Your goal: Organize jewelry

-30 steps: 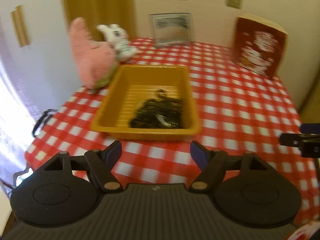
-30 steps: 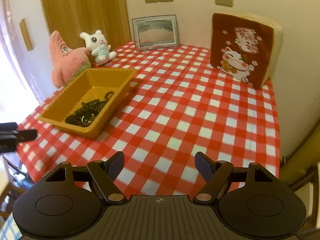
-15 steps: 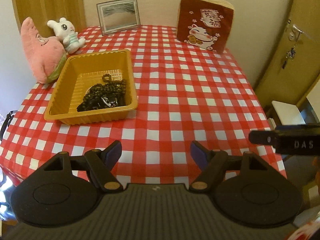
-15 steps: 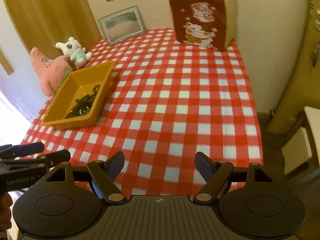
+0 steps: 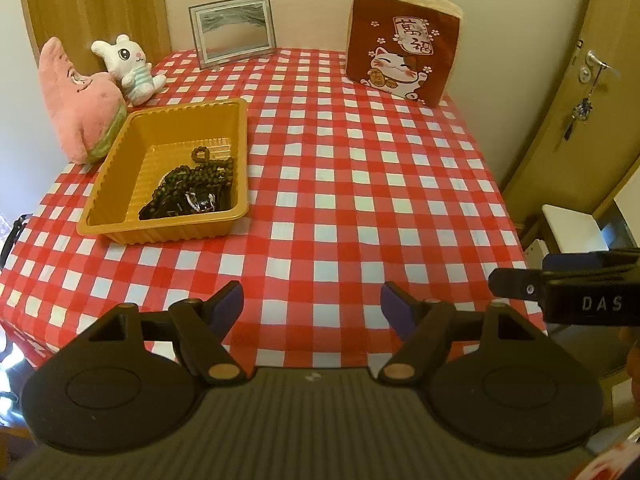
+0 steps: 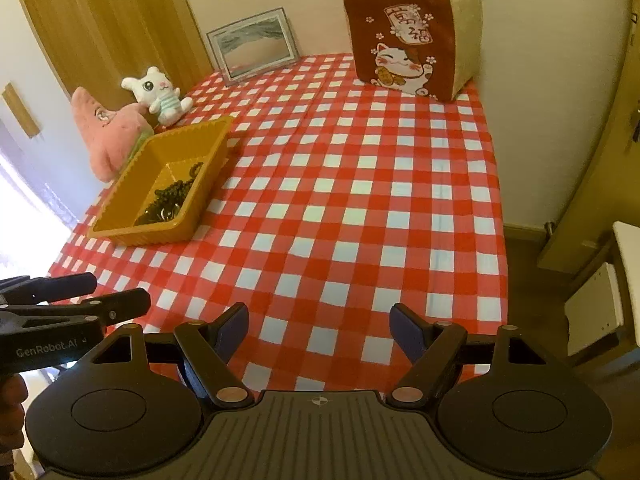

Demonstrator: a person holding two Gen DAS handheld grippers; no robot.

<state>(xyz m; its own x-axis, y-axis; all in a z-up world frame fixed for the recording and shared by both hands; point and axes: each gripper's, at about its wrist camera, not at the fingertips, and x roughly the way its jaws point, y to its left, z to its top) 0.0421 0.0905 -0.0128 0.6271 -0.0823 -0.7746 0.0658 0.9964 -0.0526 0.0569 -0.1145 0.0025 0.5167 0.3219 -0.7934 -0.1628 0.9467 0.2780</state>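
An orange plastic tray [image 5: 120, 168] stands on the left of the red-checked table. It holds a heap of dark beaded jewelry [image 5: 192, 190]. The tray [image 6: 200, 200] and the beads [image 6: 170, 200] also show in the right wrist view. My left gripper [image 5: 312, 306] is open and empty, above the table's near edge, well short of the tray. My right gripper [image 6: 319, 326] is open and empty, above the near edge to the right. Each gripper shows at the side of the other's view.
A pink star plush [image 5: 78, 100] and a white rabbit plush [image 5: 130, 68] sit behind the tray. A framed picture [image 5: 232, 30] and a red lucky-cat cushion [image 5: 400, 62] stand at the back wall. A door [image 5: 588, 92] and a white stool [image 5: 572, 228] are on the right.
Both grippers have pulled back and up from the table, so the tray looks smaller and farther. The left view has swung right, off the tray. Both stayed open.
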